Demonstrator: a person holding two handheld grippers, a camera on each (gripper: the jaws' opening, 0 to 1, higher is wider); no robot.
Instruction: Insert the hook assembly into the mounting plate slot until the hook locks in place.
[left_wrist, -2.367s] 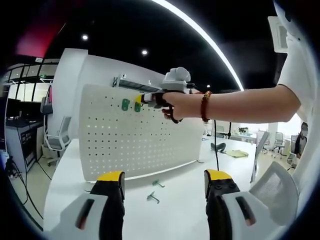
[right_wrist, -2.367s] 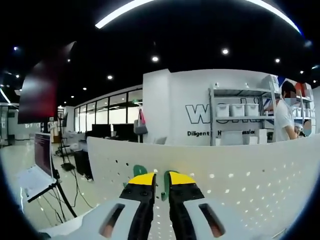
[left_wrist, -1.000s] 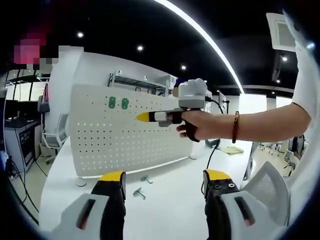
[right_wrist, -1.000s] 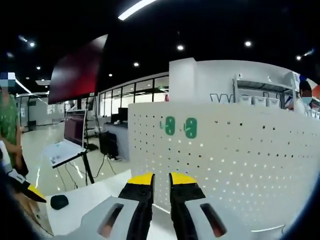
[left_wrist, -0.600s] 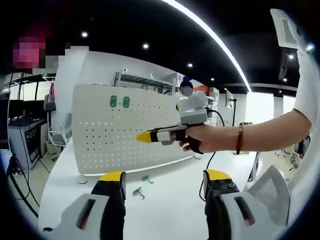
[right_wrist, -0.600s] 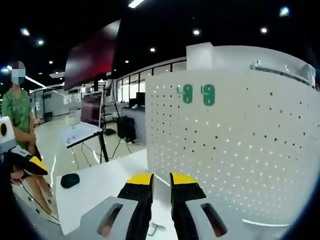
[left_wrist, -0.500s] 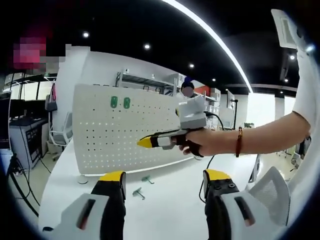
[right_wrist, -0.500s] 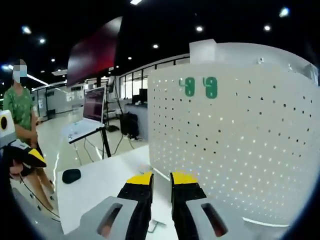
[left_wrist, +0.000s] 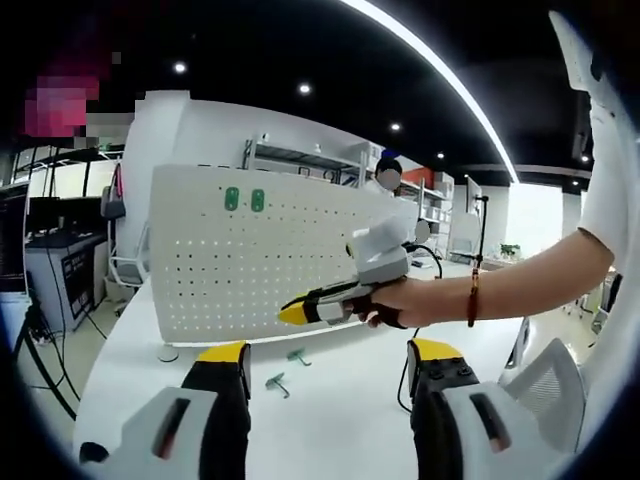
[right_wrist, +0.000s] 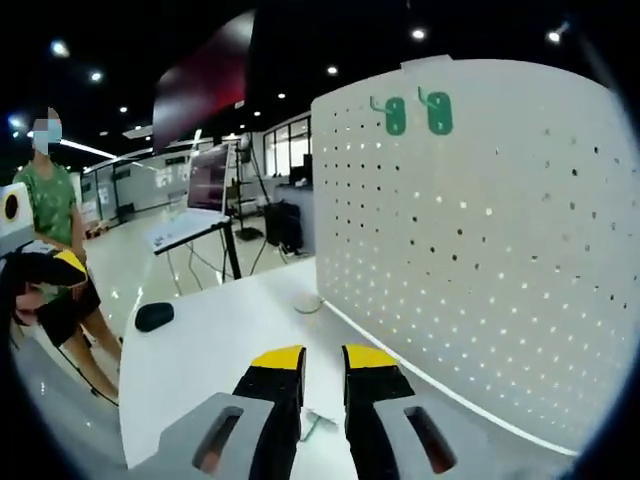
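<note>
A white pegboard (left_wrist: 250, 265) (right_wrist: 480, 250) stands upright on the white table (left_wrist: 340, 420). Two green hooks (left_wrist: 244, 199) (right_wrist: 417, 112) hang side by side near its top edge. Two more green hooks (left_wrist: 297, 355) (left_wrist: 277, 381) lie loose on the table before the board; one (right_wrist: 318, 425) shows just beyond the right jaws. My right gripper (left_wrist: 292, 313) (right_wrist: 323, 360), in a hand with a bead bracelet, hovers low above the table, shut and holding nothing. My left gripper (left_wrist: 330, 358) (right_wrist: 62, 263) stays back, open wide and holding nothing.
A black mouse (right_wrist: 155, 316) lies on the table's far left part, near a round foot (right_wrist: 308, 305) at the board's corner. A laptop on a stand (right_wrist: 190, 225) and a person in green (right_wrist: 50, 205) are beyond the table. Shelving (left_wrist: 300, 158) rises behind the board.
My right gripper has drawn back from the top of the pegboard and come down toward the table, holding nothing. Both green hooks stay on the board. The left gripper has hardly moved.
</note>
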